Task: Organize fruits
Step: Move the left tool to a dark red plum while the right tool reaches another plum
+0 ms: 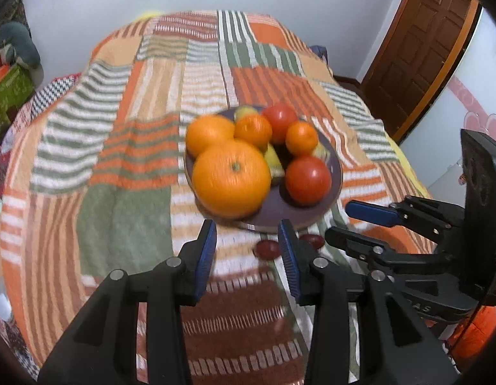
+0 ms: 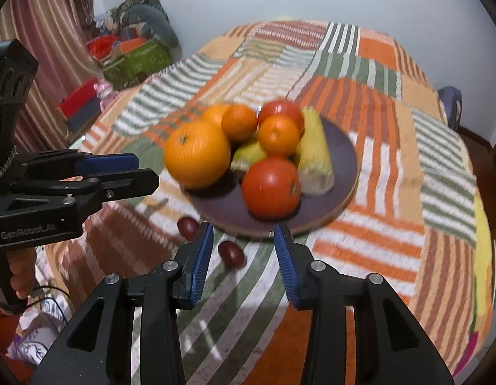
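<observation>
A dark plate [image 1: 334,176] [image 2: 344,154] on a striped bedspread holds a large orange [image 1: 231,178] [image 2: 198,154], smaller oranges [image 1: 301,138] [image 2: 279,134], two red tomatoes [image 1: 308,180] [image 2: 271,187], a corn cob [image 2: 313,157] and a yellow-green fruit [image 2: 249,155]. Two small dark red fruits [image 1: 267,249] [image 2: 231,253] lie on the cloth in front of the plate. My left gripper [image 1: 251,253] [image 2: 145,173] is open and empty, just short of the plate. My right gripper [image 2: 243,250] [image 1: 339,221] is open and empty above the small red fruits.
The striped bedspread [image 1: 119,160] covers a bed that fills both views. A green box and clutter [image 2: 135,57] stand by the wall at left. A wooden door [image 1: 421,48] is at right. A striped curtain [image 2: 49,32] hangs at far left.
</observation>
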Demonstrator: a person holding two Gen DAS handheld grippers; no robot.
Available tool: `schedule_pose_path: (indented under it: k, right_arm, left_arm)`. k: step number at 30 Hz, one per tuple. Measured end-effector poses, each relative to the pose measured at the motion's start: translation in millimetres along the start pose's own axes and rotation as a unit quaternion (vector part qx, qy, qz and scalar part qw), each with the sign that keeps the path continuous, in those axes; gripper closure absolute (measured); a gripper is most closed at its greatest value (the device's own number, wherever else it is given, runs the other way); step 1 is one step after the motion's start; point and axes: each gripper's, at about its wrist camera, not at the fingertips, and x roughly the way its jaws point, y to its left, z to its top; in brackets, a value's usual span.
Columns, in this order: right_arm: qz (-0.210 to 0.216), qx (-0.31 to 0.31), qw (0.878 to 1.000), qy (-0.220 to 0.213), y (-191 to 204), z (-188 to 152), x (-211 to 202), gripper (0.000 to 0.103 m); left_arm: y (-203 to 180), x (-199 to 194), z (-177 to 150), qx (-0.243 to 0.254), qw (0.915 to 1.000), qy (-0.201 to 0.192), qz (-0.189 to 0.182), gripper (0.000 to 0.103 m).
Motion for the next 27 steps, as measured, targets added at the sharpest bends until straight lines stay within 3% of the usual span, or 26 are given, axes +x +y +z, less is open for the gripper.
schedule_pose_path:
  k: [12, 18, 27]
  right_arm:
    - [0.019, -0.004, 0.999, 0.032, 3.0, -9.4, 28.4, 0.067]
    - [0.024, -0.011, 0.999, 0.029, 5.6, -10.1, 27.6, 0.082]
    - [0.012, 0.000, 1.000, 0.020, -6.3, -12.6, 14.8, 0.083]
  left_arm:
    - [-7.9, 32.2, -17.3, 0.003, 0.9989, 0.047, -0.008, 0.063]
    - [-10.4, 41.4, -15.2, 0.004, 0.9984, 0.055, -0.014, 0.063]
    - [-19.1, 56.0, -9.5, 0.020, 0.9982, 0.057, -0.006, 0.063]
